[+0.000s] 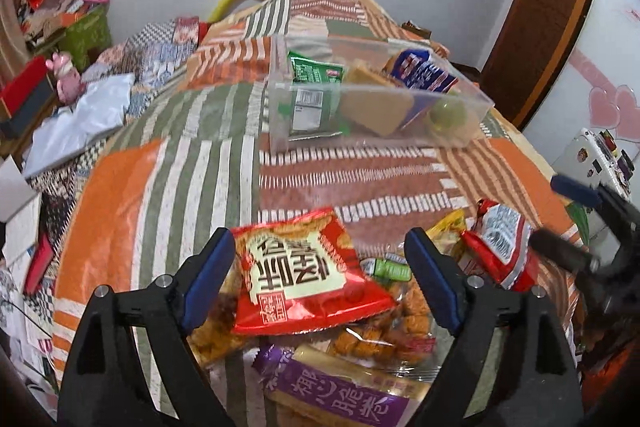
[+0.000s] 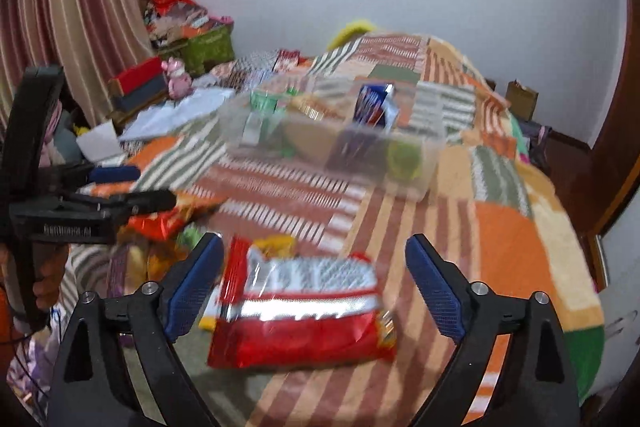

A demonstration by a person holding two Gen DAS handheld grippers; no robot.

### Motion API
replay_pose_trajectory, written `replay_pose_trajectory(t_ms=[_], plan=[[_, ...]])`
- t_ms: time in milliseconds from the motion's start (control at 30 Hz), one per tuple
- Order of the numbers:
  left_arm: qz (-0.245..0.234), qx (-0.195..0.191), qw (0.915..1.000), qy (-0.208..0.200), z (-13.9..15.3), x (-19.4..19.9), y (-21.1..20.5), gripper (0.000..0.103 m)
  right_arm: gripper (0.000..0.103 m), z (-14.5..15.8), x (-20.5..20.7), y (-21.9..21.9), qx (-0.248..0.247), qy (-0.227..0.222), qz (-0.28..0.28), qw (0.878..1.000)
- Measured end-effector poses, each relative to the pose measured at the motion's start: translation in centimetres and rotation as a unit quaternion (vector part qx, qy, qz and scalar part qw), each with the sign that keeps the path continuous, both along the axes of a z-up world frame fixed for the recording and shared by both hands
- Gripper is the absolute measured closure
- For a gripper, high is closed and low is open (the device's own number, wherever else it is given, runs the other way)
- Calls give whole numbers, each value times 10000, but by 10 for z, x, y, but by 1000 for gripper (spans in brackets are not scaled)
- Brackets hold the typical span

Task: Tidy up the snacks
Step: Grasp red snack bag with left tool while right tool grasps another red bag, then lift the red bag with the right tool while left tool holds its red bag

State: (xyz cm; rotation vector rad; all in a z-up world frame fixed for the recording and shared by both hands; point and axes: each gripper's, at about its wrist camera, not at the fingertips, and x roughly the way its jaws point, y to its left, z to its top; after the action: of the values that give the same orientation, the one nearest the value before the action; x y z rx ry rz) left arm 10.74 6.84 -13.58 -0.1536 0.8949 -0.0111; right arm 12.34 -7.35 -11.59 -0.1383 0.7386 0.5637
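A pile of snack packs lies on the patchwork bedspread (image 1: 160, 187). My left gripper (image 1: 320, 267) is open over a red and cream snack bag (image 1: 304, 275) on top of the pile, above a clear bag of orange puffs (image 1: 384, 339) and a purple pack (image 1: 336, 395). My right gripper (image 2: 314, 275) is open around a red and silver snack bag (image 2: 304, 311), which also shows in the left wrist view (image 1: 502, 247). A clear plastic bin (image 1: 372, 95) farther up the bed holds a green packet (image 1: 316, 71), a tan pack, a blue pack (image 1: 424, 71) and a green ball.
The bin also shows in the right wrist view (image 2: 332, 135). The left gripper (image 2: 120, 187) appears at the left of the right wrist view. Clutter, boxes and a pink toy (image 1: 66, 79) lie left of the bed. A wooden door frame (image 1: 540, 27) stands at right.
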Motion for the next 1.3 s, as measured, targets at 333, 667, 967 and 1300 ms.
replay_pose_trajectory(t_ms=[333,667,967,1300], plan=[[99,33,9997,226,-28,5,-1,15,1,-34,-13,14,-446,229,-48,9987],[211,141,9997,32,-31,4,-4,26,13,-37,-10,-4,-155,346,-197,9991],[266,171,9995,-55,-28,-1,-3,34,40,-35,-5,-23,180,519,-251,9982],[288,109,9992,-273,-15,-11,-10,37,75,-22,-1,-32,470,510,-190,9974]])
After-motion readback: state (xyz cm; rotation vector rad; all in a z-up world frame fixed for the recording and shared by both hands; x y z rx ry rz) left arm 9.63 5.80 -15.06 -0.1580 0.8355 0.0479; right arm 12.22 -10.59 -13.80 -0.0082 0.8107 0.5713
